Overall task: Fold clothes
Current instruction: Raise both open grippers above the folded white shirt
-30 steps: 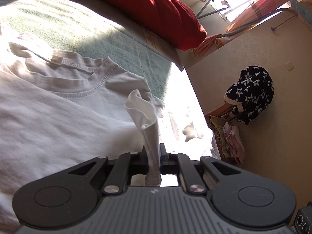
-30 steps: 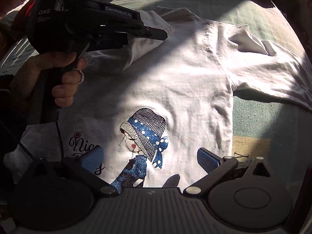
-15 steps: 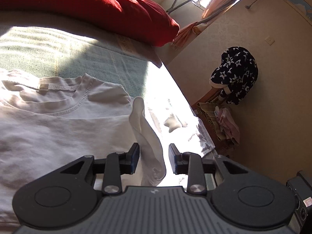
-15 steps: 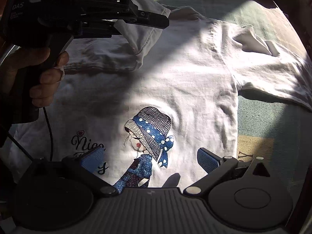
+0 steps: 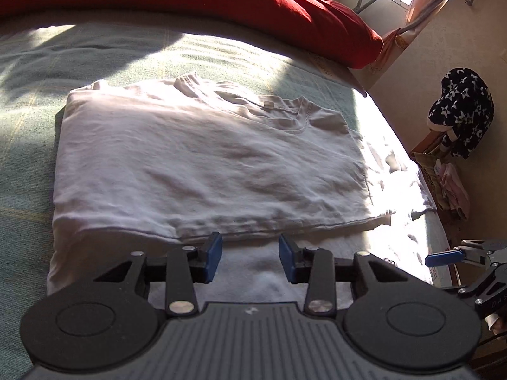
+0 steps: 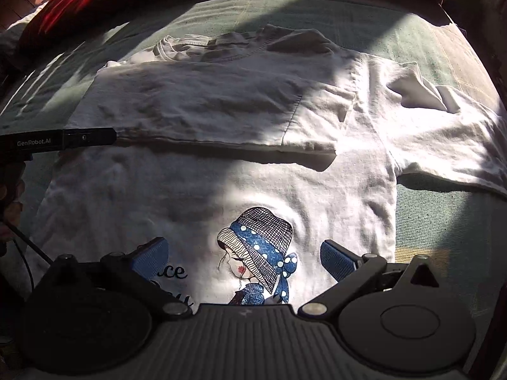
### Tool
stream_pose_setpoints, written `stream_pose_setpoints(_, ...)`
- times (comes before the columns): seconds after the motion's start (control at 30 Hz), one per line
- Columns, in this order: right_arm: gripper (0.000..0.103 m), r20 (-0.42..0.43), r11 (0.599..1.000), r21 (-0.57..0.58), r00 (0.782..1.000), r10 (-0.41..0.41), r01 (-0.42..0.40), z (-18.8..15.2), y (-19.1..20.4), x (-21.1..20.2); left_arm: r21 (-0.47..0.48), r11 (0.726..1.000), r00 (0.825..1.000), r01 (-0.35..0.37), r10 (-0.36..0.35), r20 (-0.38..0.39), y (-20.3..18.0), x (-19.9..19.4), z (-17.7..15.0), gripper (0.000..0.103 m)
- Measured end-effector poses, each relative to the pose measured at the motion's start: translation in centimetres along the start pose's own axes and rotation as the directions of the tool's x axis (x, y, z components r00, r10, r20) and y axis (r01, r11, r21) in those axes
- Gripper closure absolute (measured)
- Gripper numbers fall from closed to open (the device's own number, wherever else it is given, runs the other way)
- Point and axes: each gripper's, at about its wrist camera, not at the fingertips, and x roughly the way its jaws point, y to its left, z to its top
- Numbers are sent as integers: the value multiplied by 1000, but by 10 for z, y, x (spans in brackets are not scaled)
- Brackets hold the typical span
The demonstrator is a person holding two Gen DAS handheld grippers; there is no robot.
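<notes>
Right wrist view: the white T-shirt [image 6: 202, 190] lies flat on a green bedcover [image 6: 285, 15], one side folded over the chest so a plain panel [image 6: 202, 110] covers the upper body, its hem edge straight across. Below the fold a print [image 6: 259, 253] shows a girl in a dotted blue hat beside dark lettering. The other sleeve [image 6: 443, 145] lies spread out to the right, creased, with its cuff turned up. Sun and shadow cut across the cloth. The right gripper [image 6: 244, 259] hovers above the print, jaws wide apart and empty. The left gripper [image 5: 248, 255] sits just short of the folded edge, jaws parted, holding nothing. A red pillow [image 5: 221, 3] lies at the head of the bed; a star-patterned garment [image 5: 459, 104] sits by the wall.
</notes>
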Motion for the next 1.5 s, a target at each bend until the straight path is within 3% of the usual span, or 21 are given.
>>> stream_pose_setpoints(0.07,0,1,1000,-18,1000,5,-5,4,8,3,-6,999,999,-37,37,-12,14,-6,-10,64)
stream_pose_setpoints(0.23,0,-12,998,-61,1000,18,-18,11,30,10,-12,997,996,-80,81,41,27,-13,-12,62)
stream_pose_setpoints(0.3,0,-14,997,-77,1000,19,-20,13,37,10,22,990,988,-140,138,64,28,-16,-14,61)
stream_pose_setpoints(0.5,0,-22,995,-100,1000,20,-22,16,49,14,-44,957,953,-285,288,95,54,-29,-26,61)
stream_pose_setpoints(0.6,0,-22,994,-103,1000,21,-23,17,52,14,-56,959,957,-278,282,67,60,-41,-29,61)
stream_pose_setpoints(0.7,0,-18,993,-112,1000,22,-24,19,55,13,-57,975,972,-217,221,78,57,-59,-17,61)
stream_pose_setpoints(0.8,0,-7,993,-112,1000,23,-23,22,57,15,12,988,974,-155,151,167,45,-70,5,54)
stream_pose_setpoints(0.87,0,-4,994,-104,1000,24,-24,23,57,17,51,991,972,-127,114,205,41,-60,22,47)
stream_pose_setpoints(0.93,0,-4,995,-96,1000,28,-28,23,59,20,70,992,975,-109,93,200,44,-36,34,47)
stream_pose_setpoints(1.07,0,-6,994,-101,1000,30,-31,22,63,22,70,988,988,-138,133,75,58,13,35,49)
stream_pose_setpoints(1.23,0,-13,996,-89,1000,20,-21,17,56,20,-12,996,993,-89,90,72,67,-8,19,46)
stream_pose_setpoints(1.4,0,-7,999,-38,1000,7,-7,17,45,21,-19,999,988,-37,40,152,73,-11,58,47)
stream_pose_setpoints(1.5,0,4,1000,-27,1000,-3,3,20,44,19,26,998,990,-61,57,131,76,19,80,45)
